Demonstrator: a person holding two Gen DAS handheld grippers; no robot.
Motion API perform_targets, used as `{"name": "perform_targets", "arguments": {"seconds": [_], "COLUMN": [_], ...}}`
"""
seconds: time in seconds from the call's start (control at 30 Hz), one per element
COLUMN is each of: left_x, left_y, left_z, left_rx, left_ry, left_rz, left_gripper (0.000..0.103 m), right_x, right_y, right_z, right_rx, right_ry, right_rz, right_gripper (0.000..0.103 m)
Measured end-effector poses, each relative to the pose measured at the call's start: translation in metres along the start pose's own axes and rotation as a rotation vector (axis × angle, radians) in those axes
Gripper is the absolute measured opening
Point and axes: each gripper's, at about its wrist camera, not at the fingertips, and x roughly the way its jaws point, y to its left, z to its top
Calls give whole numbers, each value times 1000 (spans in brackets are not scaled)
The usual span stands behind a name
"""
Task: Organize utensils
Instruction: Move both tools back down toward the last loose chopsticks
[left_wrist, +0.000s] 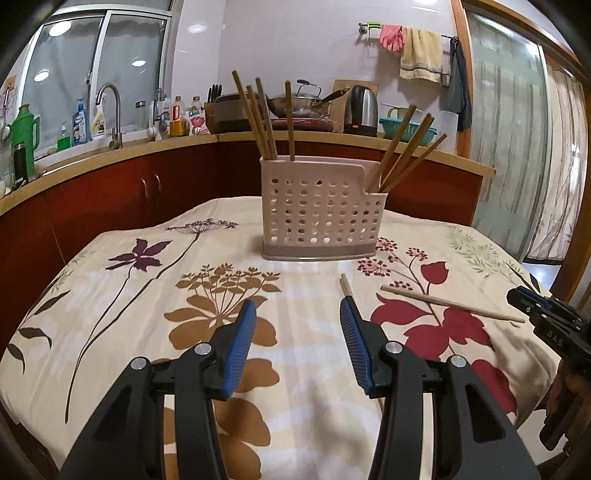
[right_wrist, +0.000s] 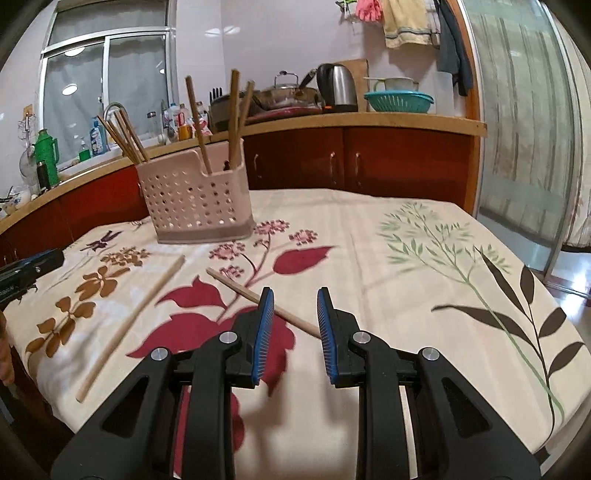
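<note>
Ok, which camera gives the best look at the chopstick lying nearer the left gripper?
The right wrist view: that chopstick lies bare along its whole length on the cloth. In the left wrist view only its far end shows; a finger of the left gripper hides the rest.

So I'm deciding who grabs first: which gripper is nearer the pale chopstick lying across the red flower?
Right. The right gripper hovers directly over that chopstick, its fingers straddling the far end. The left gripper is off to the side, by the other loose chopstick.

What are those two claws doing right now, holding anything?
Left gripper: open, holding nothing; a chopstick lies just beyond its right finger.
Right gripper: open, holding nothing; another chopstick lies on the cloth beneath it.
</note>
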Motion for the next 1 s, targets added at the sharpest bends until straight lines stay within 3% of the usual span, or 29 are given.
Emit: {"name": "perform_targets", "arguments": {"seconds": [0.7, 1.0], "left_x": [10, 11], "left_y": [-3, -2], "left_z": [-8, -11], "left_rx": [4, -1], "left_ry": [38, 51], "left_rz": [14, 0], "left_gripper": [47, 47], "right_x": [21, 19], "right_y": [-36, -25], "right_z": [-15, -25], "right_rx": [42, 14], "right_ry": [105, 164], "right_rz": [-100, -61], "right_gripper": [26, 31]}}
